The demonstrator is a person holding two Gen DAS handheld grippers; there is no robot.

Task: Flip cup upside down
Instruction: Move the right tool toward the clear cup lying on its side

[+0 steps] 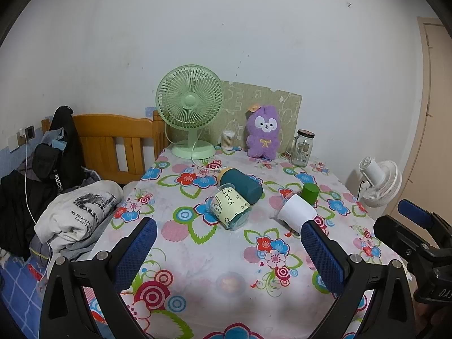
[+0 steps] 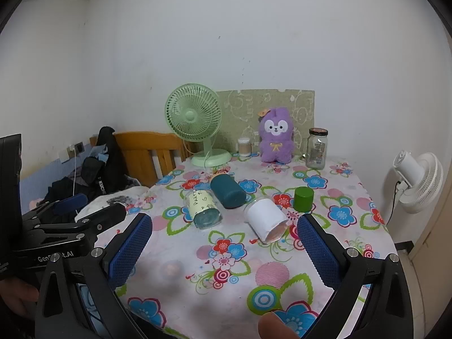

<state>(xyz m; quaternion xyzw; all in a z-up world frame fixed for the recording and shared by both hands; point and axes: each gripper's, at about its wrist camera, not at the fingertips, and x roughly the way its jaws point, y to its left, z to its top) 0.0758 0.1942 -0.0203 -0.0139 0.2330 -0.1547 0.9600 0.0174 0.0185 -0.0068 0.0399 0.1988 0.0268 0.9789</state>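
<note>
Three cups lie on their sides ahead of our jaws: a white cup, a clear cup and a teal cup, with a green cylinder upright beside the white one. Our left gripper and right gripper gape wide, empty, touching nothing.

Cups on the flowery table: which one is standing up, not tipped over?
The small green cup stands upright. The white cup, the dark teal cup and the clear cup with the yellow label all lie on their sides.
</note>
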